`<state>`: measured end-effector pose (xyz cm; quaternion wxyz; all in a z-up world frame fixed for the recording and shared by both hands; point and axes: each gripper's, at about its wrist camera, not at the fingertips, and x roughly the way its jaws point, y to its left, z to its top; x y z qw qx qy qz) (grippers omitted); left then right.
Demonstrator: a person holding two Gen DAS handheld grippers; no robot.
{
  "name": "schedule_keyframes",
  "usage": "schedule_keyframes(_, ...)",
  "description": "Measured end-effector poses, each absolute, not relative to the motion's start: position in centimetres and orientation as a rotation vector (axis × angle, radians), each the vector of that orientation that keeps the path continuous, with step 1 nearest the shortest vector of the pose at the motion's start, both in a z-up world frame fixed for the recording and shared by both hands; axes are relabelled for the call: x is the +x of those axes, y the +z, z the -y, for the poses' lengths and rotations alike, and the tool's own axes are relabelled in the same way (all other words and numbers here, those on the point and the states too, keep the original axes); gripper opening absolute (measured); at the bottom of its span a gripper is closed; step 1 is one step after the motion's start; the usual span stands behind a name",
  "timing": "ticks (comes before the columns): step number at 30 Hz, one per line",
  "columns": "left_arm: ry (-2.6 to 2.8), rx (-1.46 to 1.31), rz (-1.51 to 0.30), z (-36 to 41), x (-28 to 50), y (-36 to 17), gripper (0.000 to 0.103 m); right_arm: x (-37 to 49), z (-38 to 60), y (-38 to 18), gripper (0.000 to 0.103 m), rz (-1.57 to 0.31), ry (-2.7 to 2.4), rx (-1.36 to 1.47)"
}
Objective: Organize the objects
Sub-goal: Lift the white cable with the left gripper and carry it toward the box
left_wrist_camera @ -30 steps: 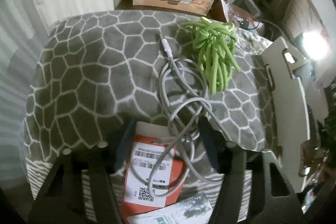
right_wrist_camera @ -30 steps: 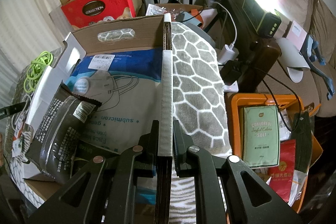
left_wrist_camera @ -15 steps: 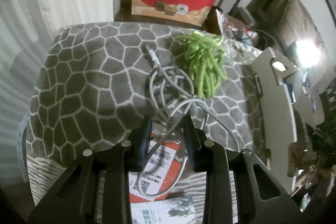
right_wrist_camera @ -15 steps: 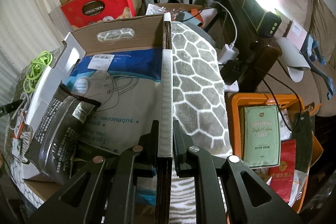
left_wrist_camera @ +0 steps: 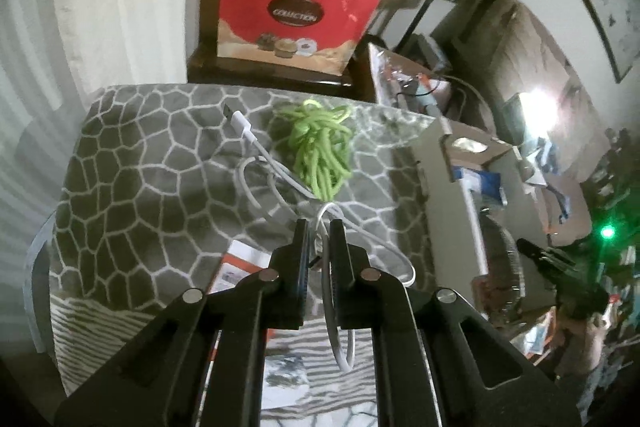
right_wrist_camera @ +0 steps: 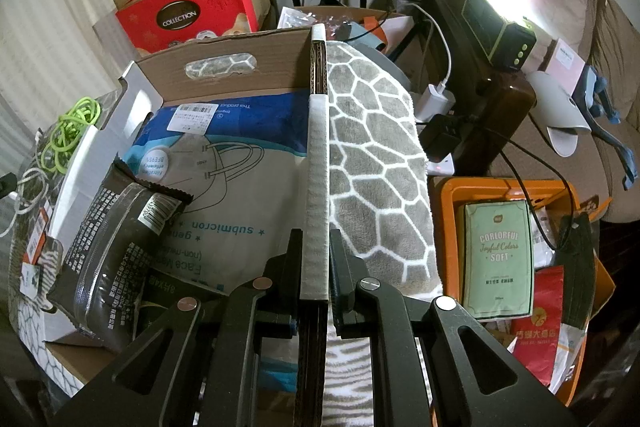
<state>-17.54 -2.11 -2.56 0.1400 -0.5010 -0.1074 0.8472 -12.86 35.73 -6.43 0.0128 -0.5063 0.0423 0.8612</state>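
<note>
Cable, white, is pinched between the nearly closed jaws of the left gripper, one loop hanging below them and the rest trailing away from the jaws toward its plug end, which lies farthest off on the grey honeycomb-patterned blanket. A bundle of green cord rests on the blanket just beside the cable's far run. The cardboard box lies to the right of the cable, and its upright white-edged wall is clamped by the jaws of the right gripper. Inside the box a face-mask pack reading "submicron" and a dark pouch are seen. Beyond the box, a red bag is marked "COLLECTION"; right of it, a green pack reads "COLORFUL Joyful Colors SOFT".
</note>
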Motion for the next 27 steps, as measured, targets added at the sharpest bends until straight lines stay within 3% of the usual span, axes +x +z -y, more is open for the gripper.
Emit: schedule_keyframes(27, 2.334, -1.284, 0.176, -9.8, -16.0, 2.2, 0.009, -12.9, -35.8, -6.4, 0.01, -0.13, 2.683, -1.579)
